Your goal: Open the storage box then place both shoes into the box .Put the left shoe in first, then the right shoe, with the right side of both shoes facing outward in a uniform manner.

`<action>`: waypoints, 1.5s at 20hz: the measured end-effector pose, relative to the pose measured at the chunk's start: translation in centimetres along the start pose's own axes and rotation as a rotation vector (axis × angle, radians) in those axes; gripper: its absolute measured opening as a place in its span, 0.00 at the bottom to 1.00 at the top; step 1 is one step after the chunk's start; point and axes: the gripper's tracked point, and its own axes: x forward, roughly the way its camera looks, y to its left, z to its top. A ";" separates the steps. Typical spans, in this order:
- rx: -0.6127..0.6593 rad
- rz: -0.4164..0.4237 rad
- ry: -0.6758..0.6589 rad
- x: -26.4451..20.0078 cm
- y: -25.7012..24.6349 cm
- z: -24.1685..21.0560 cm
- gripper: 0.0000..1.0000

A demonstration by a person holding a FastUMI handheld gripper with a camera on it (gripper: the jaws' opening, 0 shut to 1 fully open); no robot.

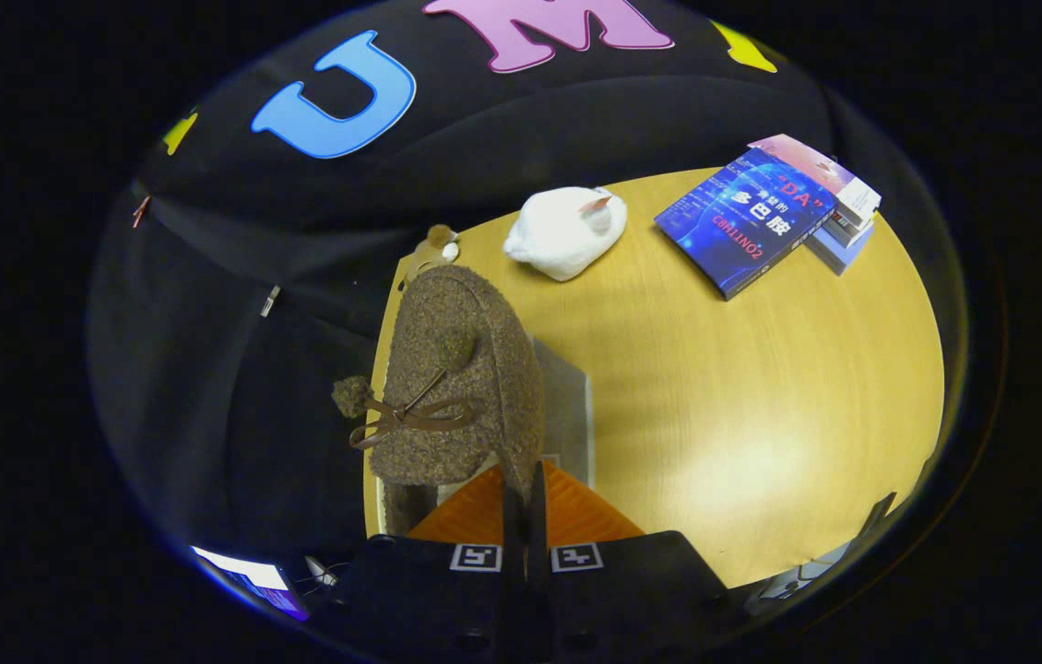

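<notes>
Gripper view: a brown, nubbly fleece shoe with a thin leather bow and pompoms hangs upright just ahead of the gripper, whose fingers are pressed nearly together, pinching the shoe's edge. Under it lies a grey box on the smooth wooden table. Beyond sit a white plush toy and glossy books.
</notes>
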 end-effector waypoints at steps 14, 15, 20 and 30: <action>-0.008 -0.142 0.068 6.2 1.0 -3.1 0.23; -0.019 -0.148 0.053 5.6 1.0 -2.5 0.26; -0.032 -0.134 0.028 4.7 1.3 -1.4 0.48; -0.093 -0.030 -0.021 2.2 2.9 -1.3 0.97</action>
